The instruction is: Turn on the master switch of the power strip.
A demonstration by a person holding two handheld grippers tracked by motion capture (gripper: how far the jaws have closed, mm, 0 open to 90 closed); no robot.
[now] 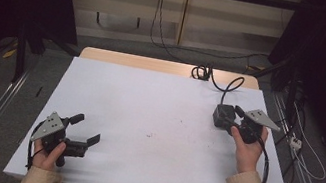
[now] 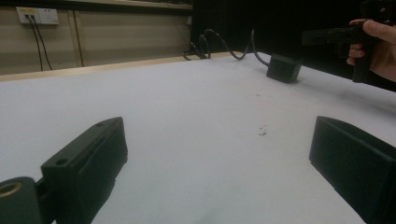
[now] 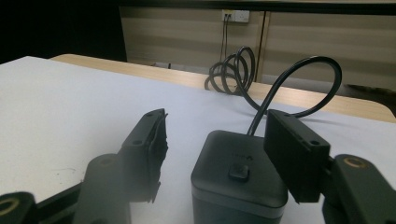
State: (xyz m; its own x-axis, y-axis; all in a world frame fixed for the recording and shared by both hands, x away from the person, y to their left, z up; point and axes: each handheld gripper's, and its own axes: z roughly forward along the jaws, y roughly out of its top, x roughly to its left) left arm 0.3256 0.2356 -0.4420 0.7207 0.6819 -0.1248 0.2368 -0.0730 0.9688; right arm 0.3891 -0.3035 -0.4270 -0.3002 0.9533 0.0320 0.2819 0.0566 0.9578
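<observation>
A white tabletop (image 1: 156, 120) carries a small black box (image 1: 223, 115) near its far right side, with a black cable (image 1: 231, 85) looping from the box to a coil at the far edge. The right hand-held gripper (image 1: 236, 118) sits at the box, jaws apart on either side of it; whether they touch it appears unclear. The left hand-held gripper (image 1: 88, 129) rests near the front left corner, jaws spread wide with nothing between them.

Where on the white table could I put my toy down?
The wide bare middle of the white table, between the left hand-held gripper and the black box. It is crowded far right: box, its cable, right hand-held gripper.
</observation>
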